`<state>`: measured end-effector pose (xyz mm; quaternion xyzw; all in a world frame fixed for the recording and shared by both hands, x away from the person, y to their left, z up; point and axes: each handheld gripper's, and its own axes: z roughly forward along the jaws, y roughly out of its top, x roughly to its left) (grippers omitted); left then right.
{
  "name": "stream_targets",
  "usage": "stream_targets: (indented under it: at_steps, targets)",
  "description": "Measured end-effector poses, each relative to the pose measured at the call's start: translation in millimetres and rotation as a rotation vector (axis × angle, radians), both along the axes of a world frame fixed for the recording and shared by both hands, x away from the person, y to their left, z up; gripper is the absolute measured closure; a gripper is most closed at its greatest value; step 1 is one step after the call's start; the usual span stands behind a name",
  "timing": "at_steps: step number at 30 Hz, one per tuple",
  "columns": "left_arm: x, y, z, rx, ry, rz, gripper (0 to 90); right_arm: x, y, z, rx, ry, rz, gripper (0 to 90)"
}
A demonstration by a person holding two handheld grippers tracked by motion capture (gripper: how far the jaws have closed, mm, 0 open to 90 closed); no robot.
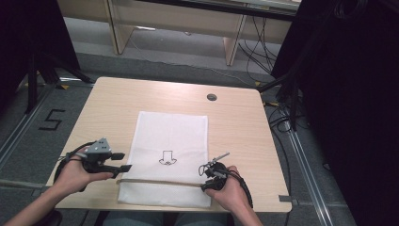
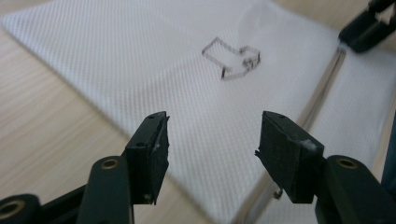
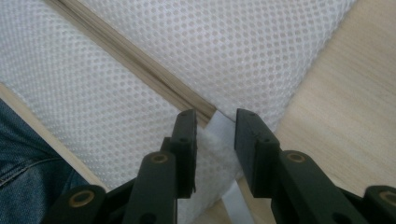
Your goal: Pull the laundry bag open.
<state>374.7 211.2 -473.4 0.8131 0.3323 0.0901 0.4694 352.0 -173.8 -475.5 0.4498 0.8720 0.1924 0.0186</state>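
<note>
A white mesh laundry bag (image 1: 170, 150) lies flat on the table (image 1: 240, 127), its near end reaching the table's front edge, a small dark printed emblem (image 1: 167, 158) near its middle. A zipper (image 1: 160, 181) runs straight across the bag close to that near end, from the left edge to the right, and it looks drawn closed along the whole length that can be seen; the teeth in the right gripper view form one joined tan line (image 3: 130, 60) with no gap. The left claw (image 1: 123, 161) sits just beside the bag's left edge with its jaws wide apart and nothing between them; in its own view the pads stand over the mesh, not pressing on it. The right claw (image 1: 207, 178) is at the zipper's right end, where a white fabric tab (image 3: 217, 133) lies in the gap between its jaws; the jaws stand partly apart and the pads do not appear to squeeze the tab. Judged from this, the zipping seems finished or nearly so, both claws having let go. What is left, if anything, is to draw the hands away from the bag, or to take hold of it anew for a fold or a move; no fold shows in it yet
</note>
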Motion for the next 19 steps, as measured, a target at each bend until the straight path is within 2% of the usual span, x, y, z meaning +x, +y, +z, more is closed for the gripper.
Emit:
stream_targets:
  at_steps: [1, 2, 4, 5, 6, 7, 8, 10, 11, 14, 15, 16, 19]
  targets:
    - [3.2, -4.8, 1.3, -0.024, 0.006, 0.036, 42.0, -0.8, 0.5, 1.7, 0.003, -0.006, 0.0, 68.7]
    - [7.4, -7.6, 2.2, -0.031, 0.0, 0.039, 41.6, -1.5, 1.3, 3.0, 0.005, -0.018, -0.008, 67.9]
    - [11.5, -11.9, 1.3, -0.039, -0.01, 0.067, 40.8, -1.4, 1.4, 4.8, 0.018, -0.062, 0.02, 66.6]
    - [11.6, -12.4, -0.2, -0.025, -0.012, 0.077, 40.4, -2.3, 1.5, 6.5, 0.02, -0.065, 0.013, 65.7]
    - [11.2, -11.6, -3.4, -0.009, -0.017, 0.076, 40.0, -1.7, 0.6, 6.4, 0.026, -0.088, 0.029, 65.2]
    - [10.2, -9.9, -7.0, 0.022, -0.03, 0.083, 39.8, -2.2, 0.2, 7.1, 0.032, -0.088, 0.029, 64.8]
    - [9.1, -7.3, -10.1, 0.05, -0.024, 0.084, 39.8, -2.5, -0.3, 7.5, 0.037, -0.099, 0.027, 64.2]
    - [9.0, -0.2, -13.7, 0.076, 0.001, 0.085, 39.9, -2.4, -1.5, 8.0, 0.043, -0.102, 0.026, 63.3]
    - [9.6, 1.9, -14.2, 0.064, -0.005, 0.105, 39.9, -3.6, -1.2, 9.4, 0.037, -0.086, -0.002, 63.0]
    - [13.2, 8.5, -12.3, 0.055, -0.022, 0.142, 39.8, -1.5, -2.2, 9.7, 0.056, -0.122, 0.016, 62.9]
    - [14.8, 12.4, -11.4, 0.074, -0.02, 0.132, 39.8, -1.2, -2.1, 9.8, 0.065, -0.125, 0.01, 62.8]
    - [15.7, 13.3, -12.8, 0.057, -0.017, 0.144, 39.8, -0.9, -2.5, 10.2, 0.064, -0.13, 0.009, 62.7]
    - [17.9, 18.4, -13.1, 0.047, -0.015, 0.172, 40.2, 0.2, -3.2, 9.8, 0.076, -0.13, 0.0, 62.6]
